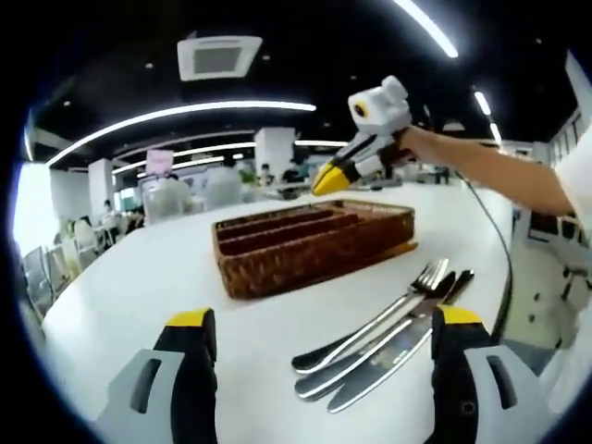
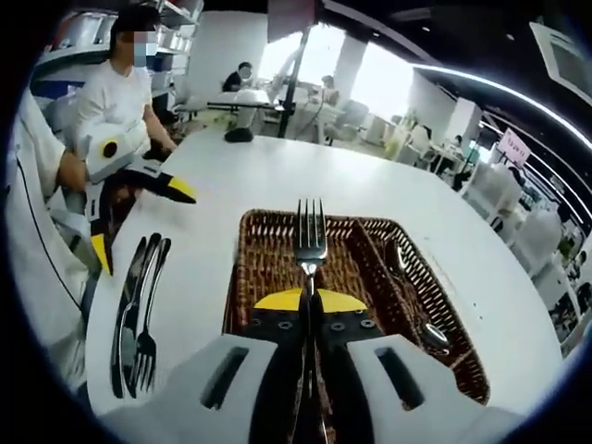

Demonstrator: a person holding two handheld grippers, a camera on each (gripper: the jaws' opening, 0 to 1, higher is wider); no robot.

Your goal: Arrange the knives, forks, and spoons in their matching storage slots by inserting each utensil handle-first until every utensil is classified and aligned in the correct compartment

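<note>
Now, line by line:
Right gripper (image 2: 310, 301): jaws pressed together on a fork (image 2: 310, 242), tines pointing away from the claw, handle running back between the yellow tips; in the left gripper view this gripper (image 1: 331, 178) hangs above the far side of the basket.
Left gripper (image 1: 319, 328): jaws spread wide, nothing between them, low over the white table (image 1: 139, 277); in the right gripper view it (image 2: 139, 208) sits to the left of the held fork, likewise spread.
Wicker basket (image 2: 370, 277): directly beneath and ahead of the right claw, split into long slots; ahead of the left claw (image 1: 310, 239) it lies well apart.
Spoons (image 2: 407, 287): at least two lie in a slot to the right of the held fork.
Loose cutlery (image 1: 384, 338): a fork and knives lie side by side on the table just ahead of the left claw's right jaw, handles toward it.
</note>
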